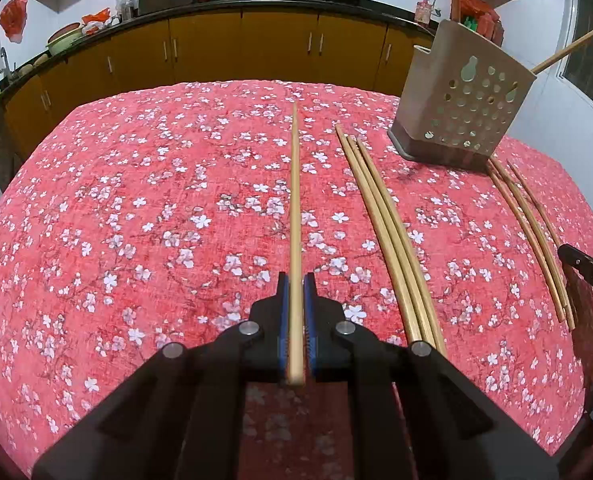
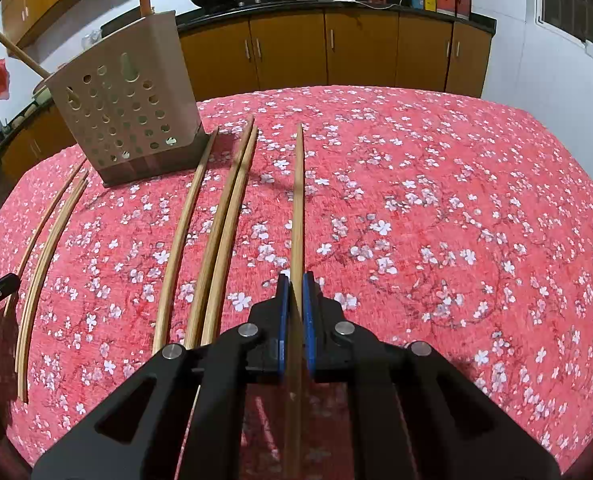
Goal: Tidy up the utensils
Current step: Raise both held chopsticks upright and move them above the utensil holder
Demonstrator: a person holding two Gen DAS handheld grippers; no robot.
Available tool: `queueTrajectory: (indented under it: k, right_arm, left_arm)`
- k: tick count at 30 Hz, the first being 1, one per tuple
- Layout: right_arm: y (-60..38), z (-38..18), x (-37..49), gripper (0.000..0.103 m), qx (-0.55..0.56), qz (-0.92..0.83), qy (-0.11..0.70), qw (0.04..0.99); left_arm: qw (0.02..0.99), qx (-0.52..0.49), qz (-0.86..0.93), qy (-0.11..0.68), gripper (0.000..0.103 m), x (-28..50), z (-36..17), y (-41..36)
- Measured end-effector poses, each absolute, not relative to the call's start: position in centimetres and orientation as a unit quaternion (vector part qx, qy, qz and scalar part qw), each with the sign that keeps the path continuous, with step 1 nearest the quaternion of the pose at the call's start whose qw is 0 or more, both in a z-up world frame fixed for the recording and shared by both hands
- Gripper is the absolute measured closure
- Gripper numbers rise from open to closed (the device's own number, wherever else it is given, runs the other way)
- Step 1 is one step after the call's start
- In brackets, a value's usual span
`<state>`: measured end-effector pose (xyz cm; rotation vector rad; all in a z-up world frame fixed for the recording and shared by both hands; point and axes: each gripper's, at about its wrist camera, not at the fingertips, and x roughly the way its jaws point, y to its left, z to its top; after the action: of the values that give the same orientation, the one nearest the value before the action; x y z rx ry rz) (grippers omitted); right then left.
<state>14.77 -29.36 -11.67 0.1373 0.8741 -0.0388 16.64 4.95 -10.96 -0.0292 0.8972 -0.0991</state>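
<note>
Here, the left claw (image 1: pixel 295 280) is clenched on one wooden chopstick (image 1: pixel 295 200) that runs forward between its blue pads above the table (image 1: pixel 136 200), and the right claw (image 2: pixel 295 280) is likewise clenched on a second chopstick (image 2: pixel 297 208). Loose on the red floral cloth lie a group of three chopsticks (image 1: pixel 380 216) just right of the left claw and three more (image 1: pixel 528 216) between the two claws. At the far side stands a perforated beige utensil holder (image 1: pixel 462 96), with wooden handles leaning out of its top.
</note>
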Motion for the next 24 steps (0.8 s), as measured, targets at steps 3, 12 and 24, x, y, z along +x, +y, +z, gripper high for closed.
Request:
queueTrajectory:
  k: [3, 12, 24]
  right_arm:
    - [-29.3, -11.6, 14.8, 0.095, 0.057, -0.019, 0.424, 0.904]
    - [-30.3, -6.3, 12.8, 0.096, 0.069, -0.014, 0.361, 0.93]
    - [-31.3, 0.6, 11.1, 0.096, 0.078, -0.023, 0.261, 0.962]
  left_arm:
    - [0.9, -0.011, -0.046, 0.433, 0.095, 16.7, -10.9, 4.9]
    - [0.917, -0.026, -0.05, 0.396, 0.095, 15.6, -6.5, 6.6]
    - [0.958, -0.061, -0.051, 0.275, 0.095, 14.3, 2.6, 8.2]
